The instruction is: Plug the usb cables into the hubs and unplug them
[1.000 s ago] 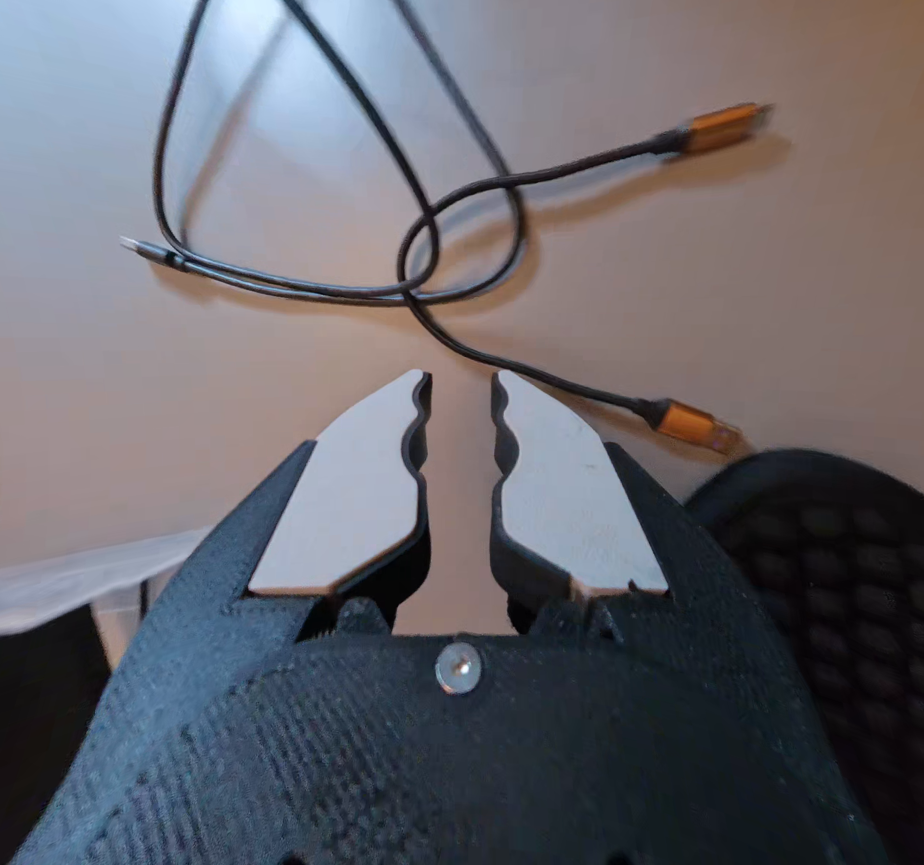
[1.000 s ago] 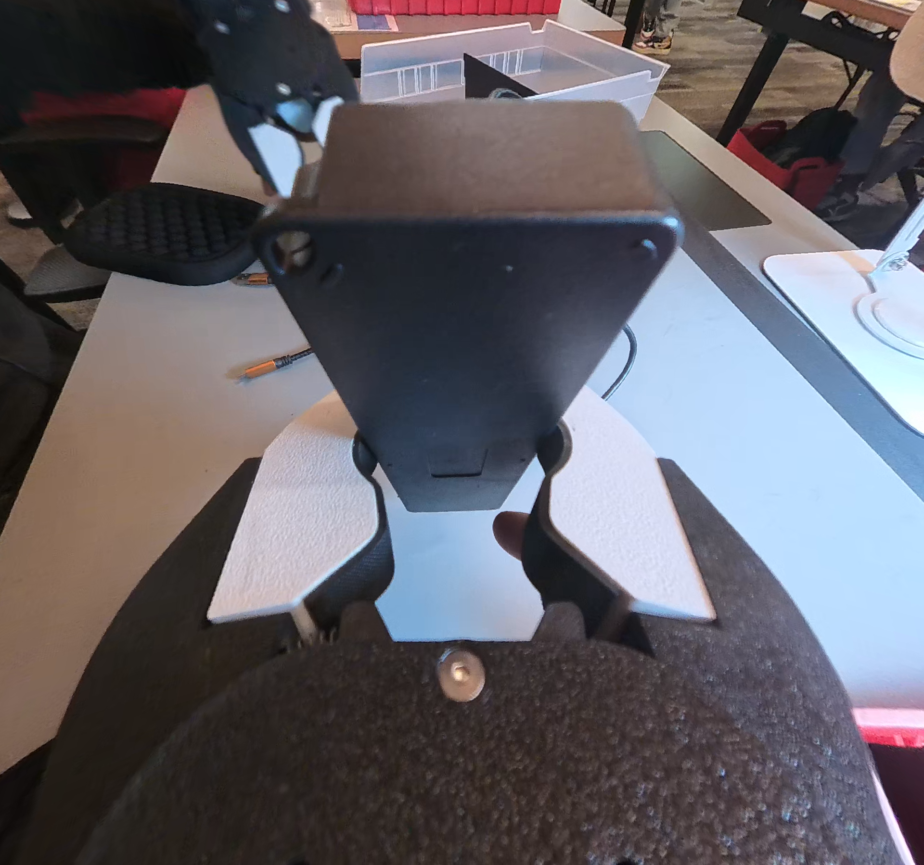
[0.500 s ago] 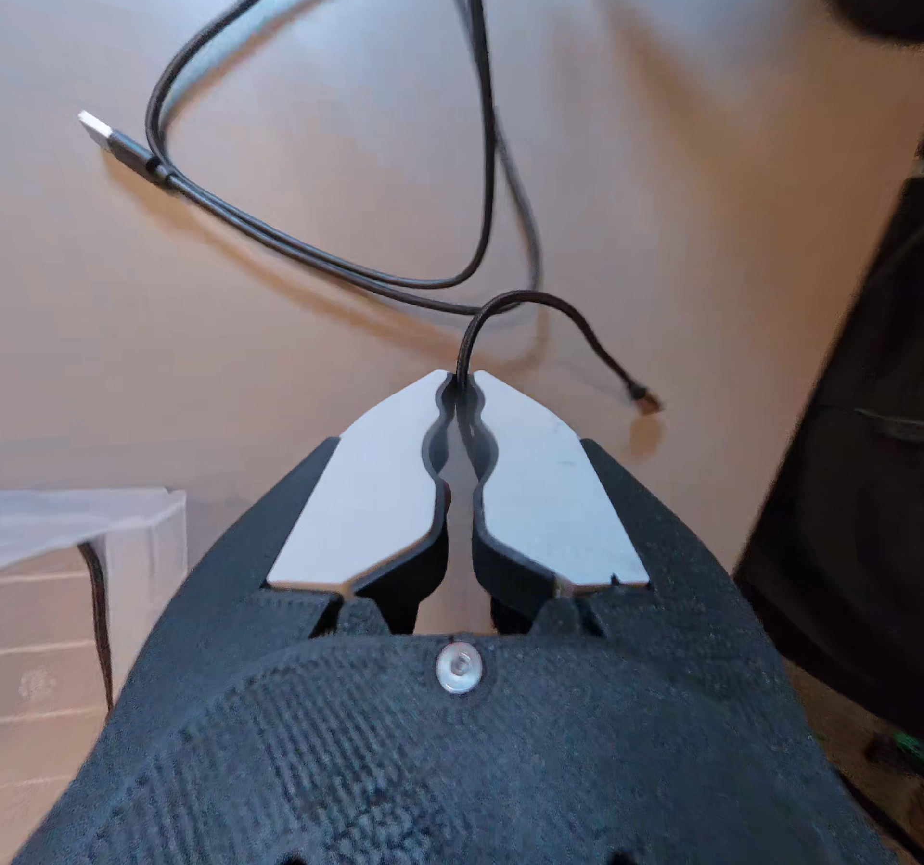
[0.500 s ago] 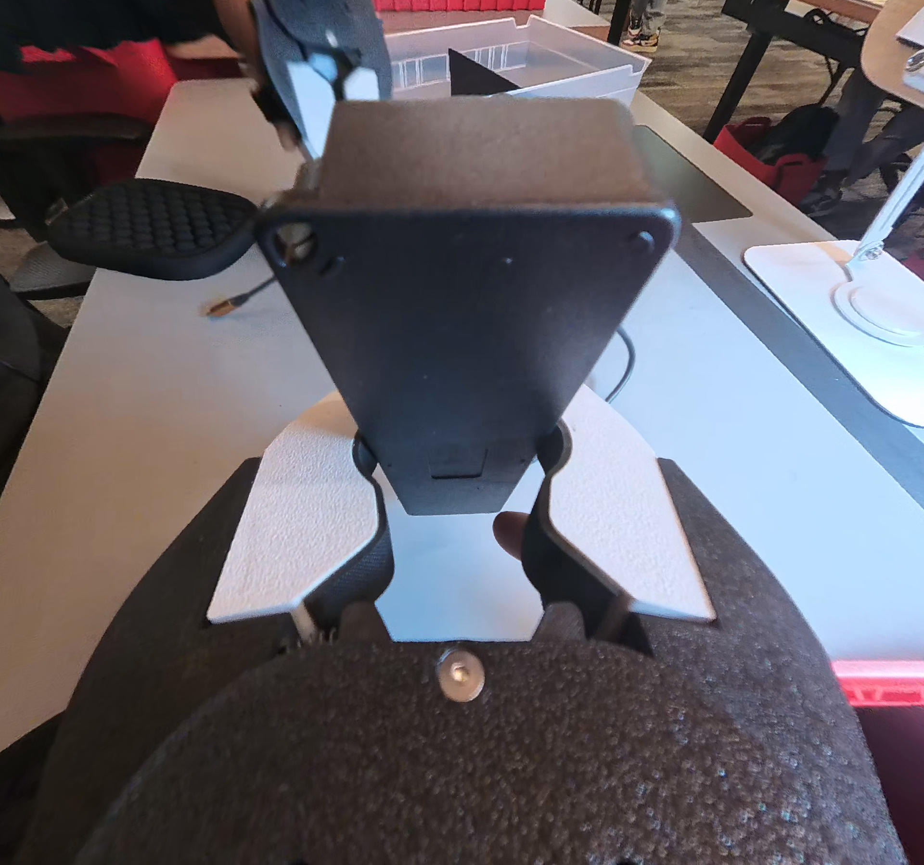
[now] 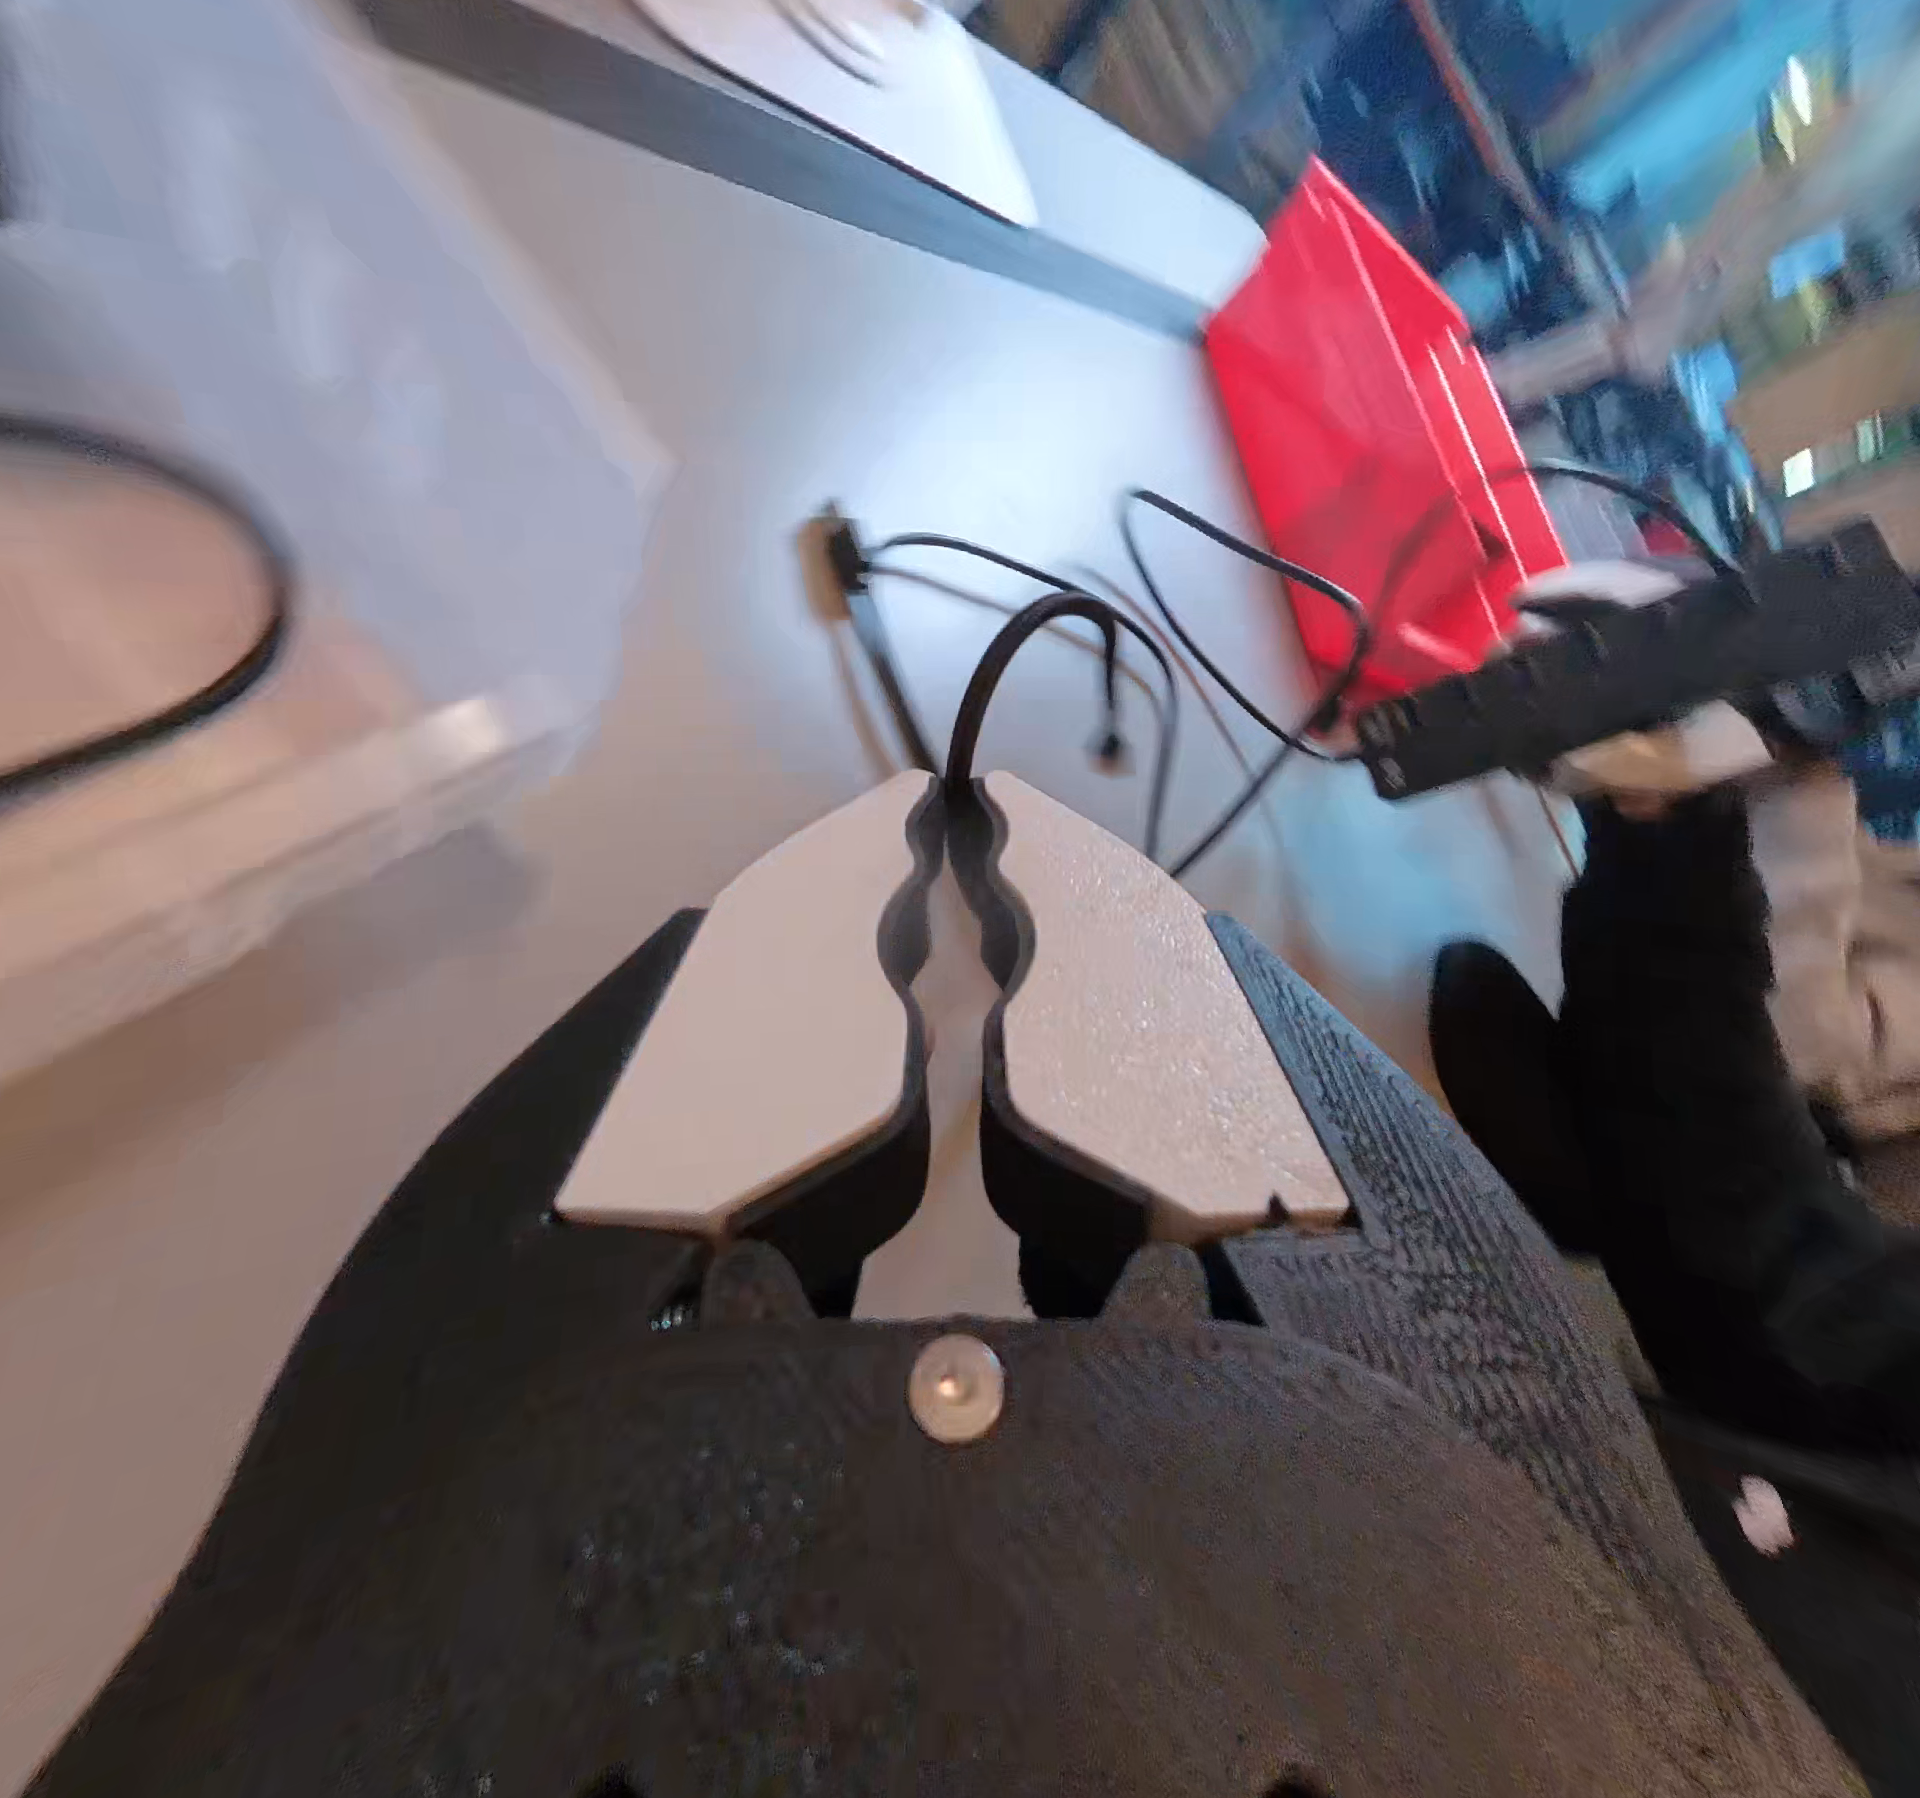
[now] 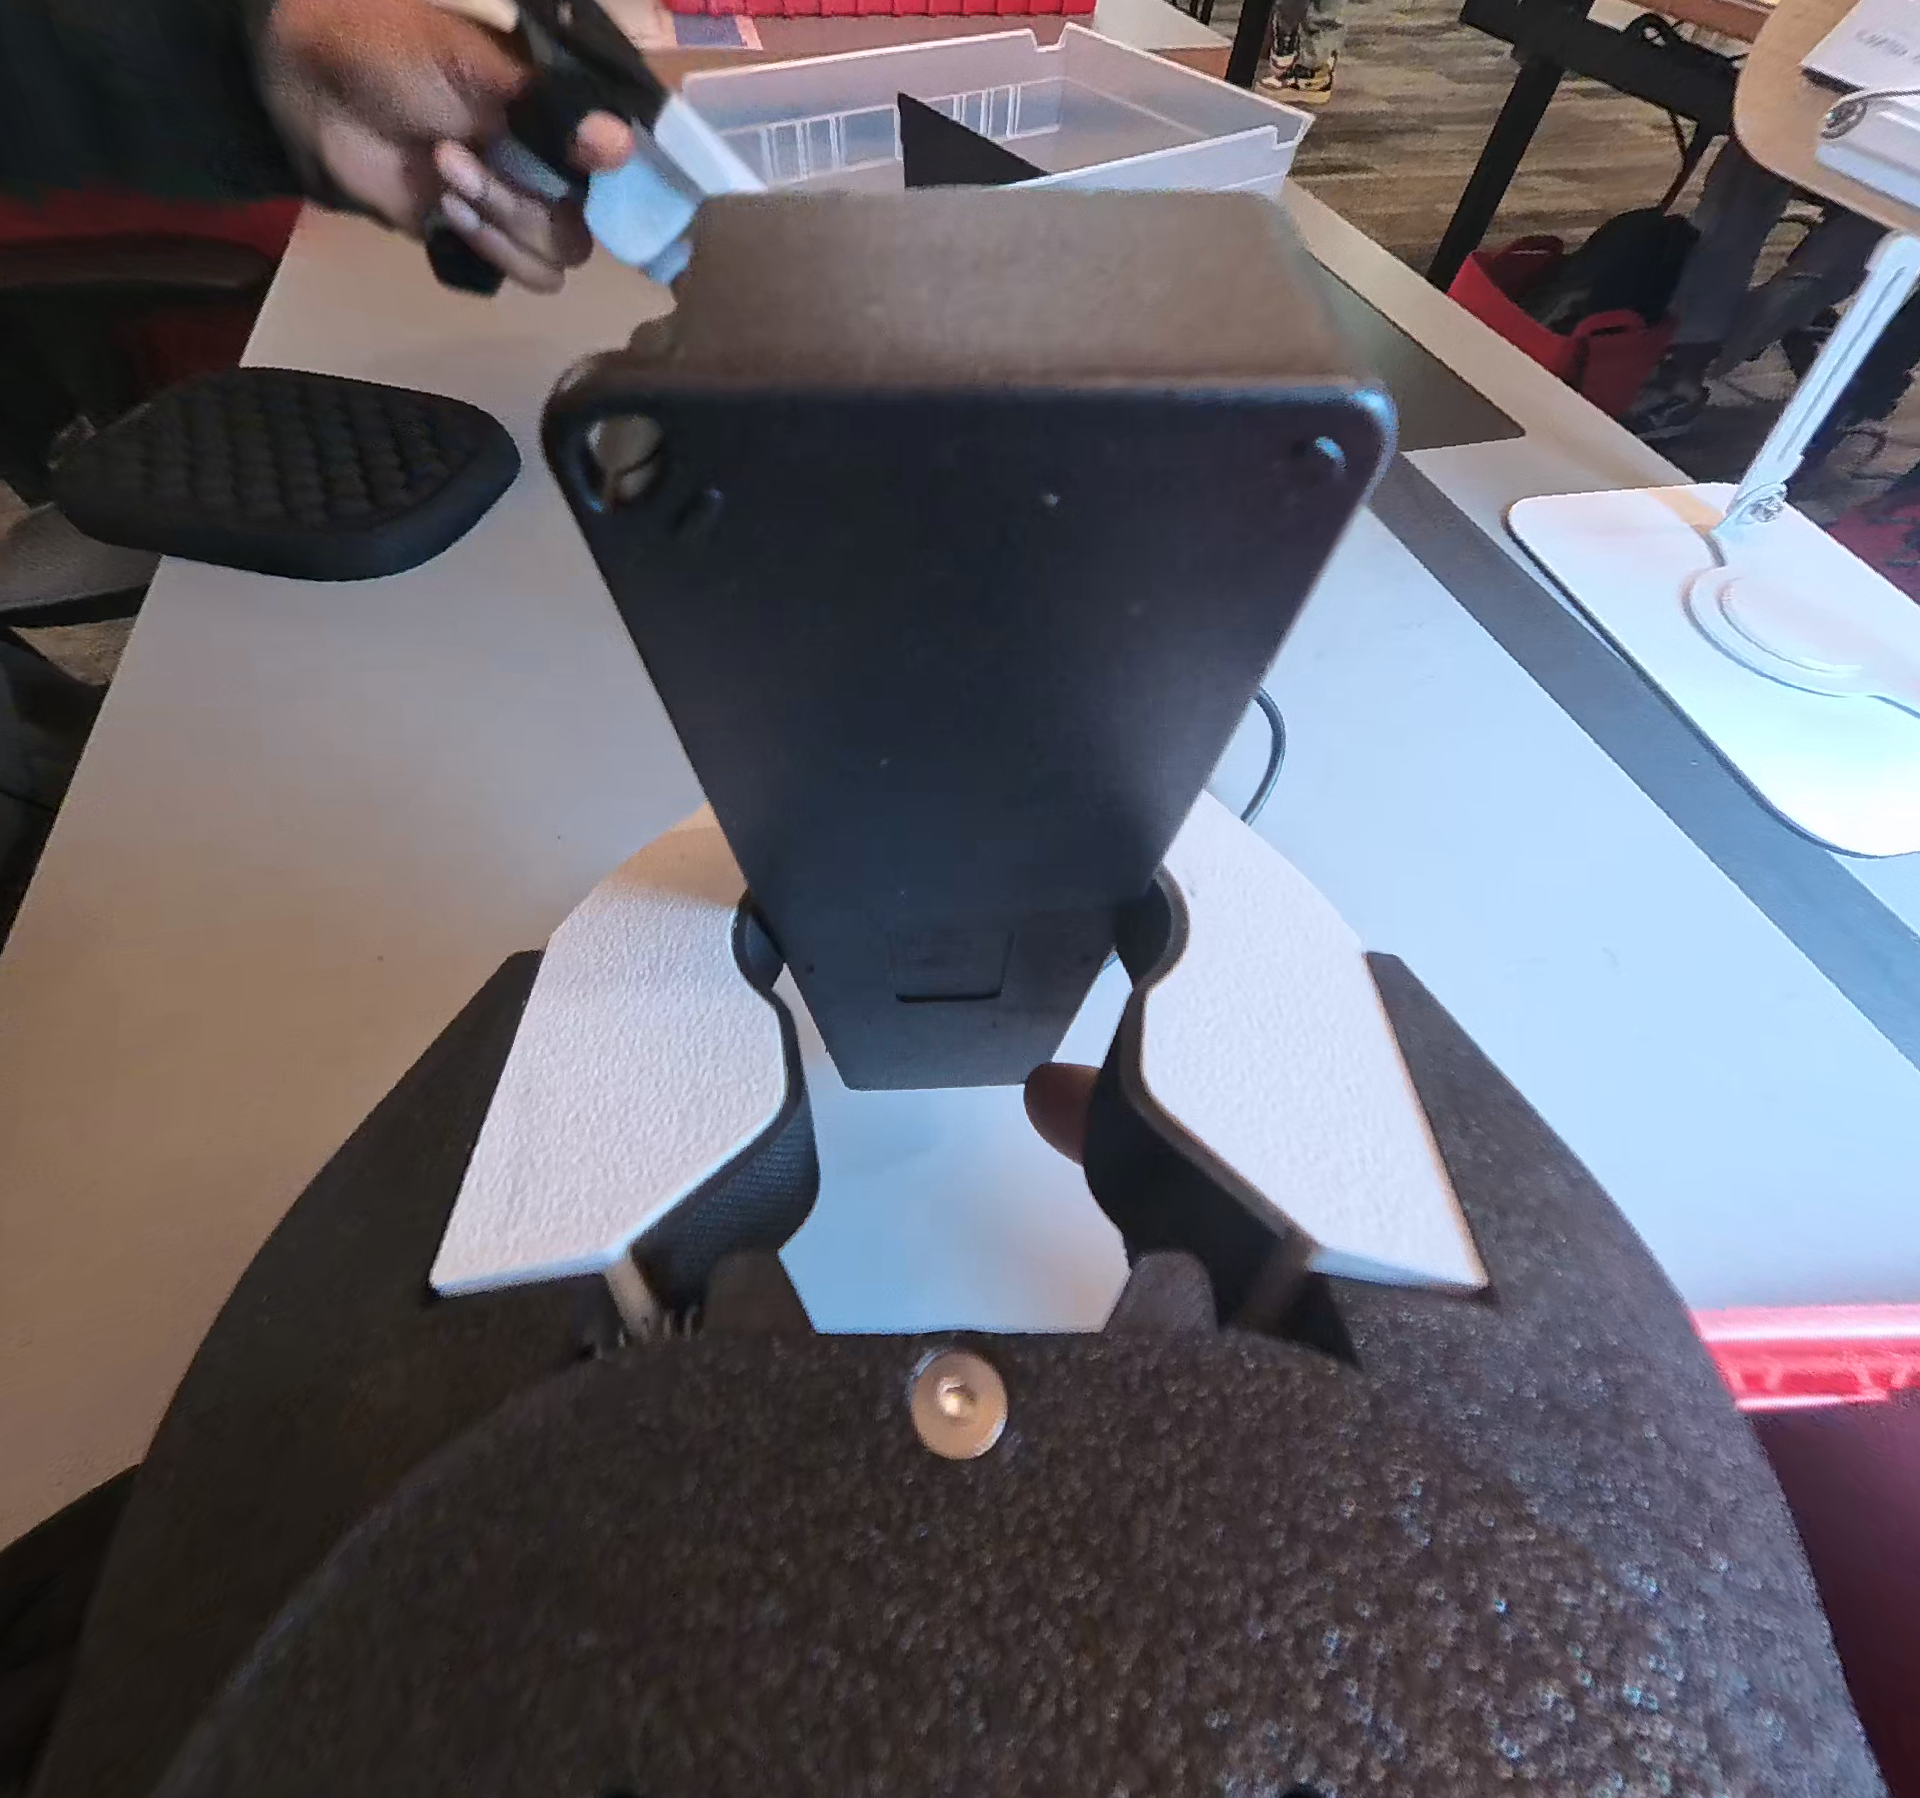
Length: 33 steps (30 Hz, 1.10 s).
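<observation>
Left gripper (image 5: 958,784): pads pressed together on a black USB cable (image 5: 1023,624), pinched at the very tips. Cable arches up out of the tips and droops to a small connector (image 5: 1110,747) hanging free above the white table (image 5: 727,377). More loose black cables (image 5: 1226,605) lying on the table beyond, beside a red bin (image 5: 1361,460). Left wrist view heavily blurred and tilted — fine detail of the connector not readable.

Right gripper (image 6: 961,927): fingers spread around the narrow lower end of a black USB hub (image 6: 966,605), gripping it from both sides and holding it clear of the table (image 6: 343,761). Same hub visible at the right edge of the left wrist view, ports facing the pinched cable but apart from it.

Behind the hub in the right wrist view: a hand (image 6: 416,127) gripping the other tool — near the hub's upper left corner. Clear plastic tray (image 6: 1039,117) and black mesh pad (image 6: 281,470) farther back on the table.
</observation>
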Available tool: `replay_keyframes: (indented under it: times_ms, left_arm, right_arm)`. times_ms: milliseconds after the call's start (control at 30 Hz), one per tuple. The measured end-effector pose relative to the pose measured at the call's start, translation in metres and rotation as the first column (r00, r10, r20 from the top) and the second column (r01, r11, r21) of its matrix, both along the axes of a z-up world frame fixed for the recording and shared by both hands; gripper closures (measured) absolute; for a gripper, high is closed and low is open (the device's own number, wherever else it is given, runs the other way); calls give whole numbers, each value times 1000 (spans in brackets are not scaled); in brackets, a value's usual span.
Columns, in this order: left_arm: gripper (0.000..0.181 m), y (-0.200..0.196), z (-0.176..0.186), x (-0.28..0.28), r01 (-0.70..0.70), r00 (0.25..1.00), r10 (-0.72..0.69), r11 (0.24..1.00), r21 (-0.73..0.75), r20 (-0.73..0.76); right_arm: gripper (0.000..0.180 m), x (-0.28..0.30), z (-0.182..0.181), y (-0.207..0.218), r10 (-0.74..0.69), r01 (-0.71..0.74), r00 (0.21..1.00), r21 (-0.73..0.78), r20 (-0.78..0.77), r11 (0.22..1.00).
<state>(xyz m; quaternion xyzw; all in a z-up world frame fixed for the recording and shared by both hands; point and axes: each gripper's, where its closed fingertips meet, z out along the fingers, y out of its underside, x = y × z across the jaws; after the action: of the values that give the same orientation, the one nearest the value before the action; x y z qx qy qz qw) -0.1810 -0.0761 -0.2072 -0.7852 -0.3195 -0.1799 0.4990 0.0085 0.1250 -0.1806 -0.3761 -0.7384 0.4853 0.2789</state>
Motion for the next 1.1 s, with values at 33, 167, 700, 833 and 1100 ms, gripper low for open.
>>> replay_keyframes:
  times_ms: [33,167,700,833,1100]
  left_arm:
    - [177,-11,-11,-4,-75,997,75,997,15,19]
    - [171,-41,-41,23,-112,988,110,994,9,111]
    - [150,4,-78,129,604,337,-864,503,-618,-374]
    - [151,13,-92,124,611,248,-917,397,-685,-311]
    - [174,22,-85,123,633,283,-883,465,-619,-375]
  right_arm:
    - [116,0,1,1,-2,2,1000,-4,-2,1000]
    - [116,-1,-1,4,-4,4,1000,-13,3,1000]
    - [116,-3,-7,-4,17,-17,1000,-8,20,1000]
    - [116,-2,-6,-4,26,-26,1000,-22,13,999]
    - [116,0,-6,-11,64,-64,998,-26,8,998]
